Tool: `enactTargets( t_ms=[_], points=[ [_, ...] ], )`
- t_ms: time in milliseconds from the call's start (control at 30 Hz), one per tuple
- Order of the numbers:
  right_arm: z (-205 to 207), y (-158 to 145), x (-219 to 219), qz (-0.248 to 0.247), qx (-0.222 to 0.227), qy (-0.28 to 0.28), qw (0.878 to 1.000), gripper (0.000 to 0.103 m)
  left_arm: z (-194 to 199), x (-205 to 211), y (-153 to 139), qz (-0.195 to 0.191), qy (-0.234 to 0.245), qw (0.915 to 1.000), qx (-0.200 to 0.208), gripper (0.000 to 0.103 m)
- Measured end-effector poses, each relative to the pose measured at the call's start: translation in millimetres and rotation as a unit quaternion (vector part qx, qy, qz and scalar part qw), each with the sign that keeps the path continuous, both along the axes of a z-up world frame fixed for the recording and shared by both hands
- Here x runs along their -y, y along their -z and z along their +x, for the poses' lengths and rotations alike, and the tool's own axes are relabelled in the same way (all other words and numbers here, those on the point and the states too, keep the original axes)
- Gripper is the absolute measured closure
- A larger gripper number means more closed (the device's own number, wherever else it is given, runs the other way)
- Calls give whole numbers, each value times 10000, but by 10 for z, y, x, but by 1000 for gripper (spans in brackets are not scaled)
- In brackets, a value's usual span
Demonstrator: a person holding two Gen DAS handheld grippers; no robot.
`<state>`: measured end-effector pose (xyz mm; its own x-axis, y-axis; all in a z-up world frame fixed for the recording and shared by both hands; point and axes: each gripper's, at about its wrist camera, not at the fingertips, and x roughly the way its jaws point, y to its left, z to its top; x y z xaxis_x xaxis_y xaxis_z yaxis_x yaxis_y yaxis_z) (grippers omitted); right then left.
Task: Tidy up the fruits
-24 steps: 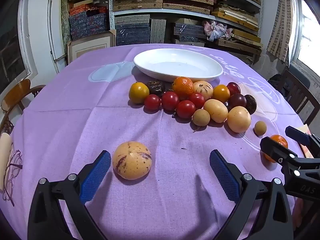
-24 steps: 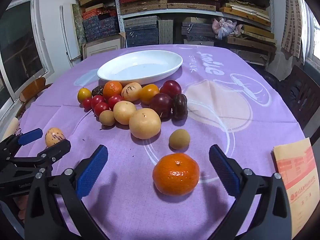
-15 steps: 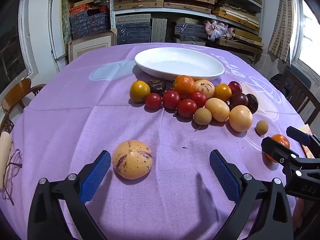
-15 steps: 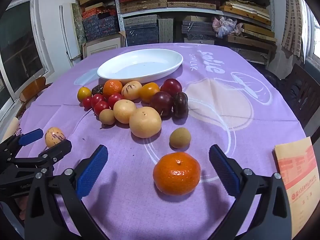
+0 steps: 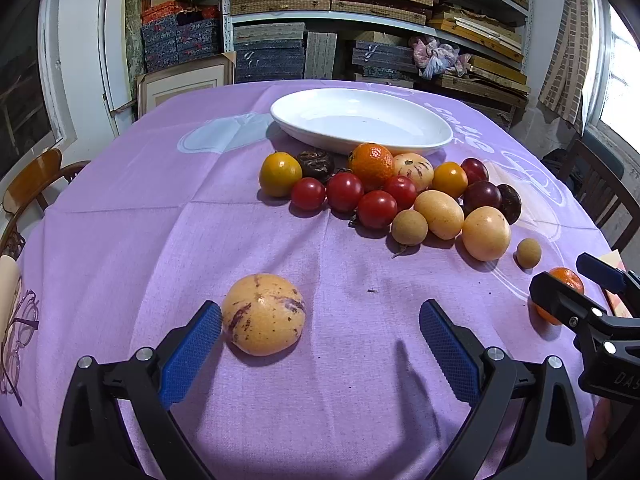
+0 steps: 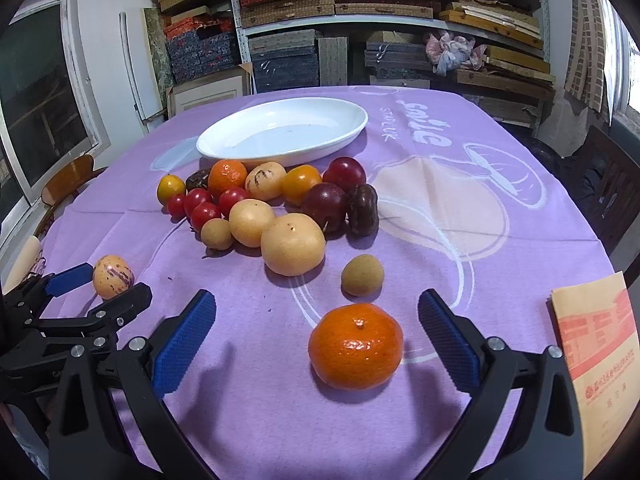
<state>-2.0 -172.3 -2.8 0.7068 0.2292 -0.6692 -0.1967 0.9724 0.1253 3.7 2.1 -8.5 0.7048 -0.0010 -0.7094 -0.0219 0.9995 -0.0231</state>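
A white oval plate (image 5: 432,144) (image 6: 352,132) lies empty at the far side of the purple cloth. A cluster of mixed fruit (image 5: 376,208) (image 6: 292,244) lies just before it. My left gripper (image 5: 320,344) is open; a speckled yellow melon (image 5: 263,314) lies by its left pad, between the jaws. My right gripper (image 6: 316,340) is open, with a mandarin (image 6: 355,346) lying between the jaws, nearer the right pad. A small tan fruit (image 6: 362,275) lies just beyond it. Each gripper shows in the other's view.
A tan envelope (image 6: 596,360) lies at the table's right edge. Glasses (image 5: 18,332) lie at the left edge. Wooden chairs (image 5: 32,184) (image 6: 612,184) stand on both sides. Shelves of boxes (image 5: 360,12) fill the back wall.
Both grippers have moved slightly forward: the melon now sits closer to the left gripper's left pad, and the mandarin sits a little deeper between the right jaws.
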Motion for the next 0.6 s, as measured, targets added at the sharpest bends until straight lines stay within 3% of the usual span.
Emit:
enactTargets(
  t_ms=[600],
  points=[
    [11,14,-23,30,-36,-37,10000,4,5,-3,3,3,3,10000,-1,3]
  ],
)
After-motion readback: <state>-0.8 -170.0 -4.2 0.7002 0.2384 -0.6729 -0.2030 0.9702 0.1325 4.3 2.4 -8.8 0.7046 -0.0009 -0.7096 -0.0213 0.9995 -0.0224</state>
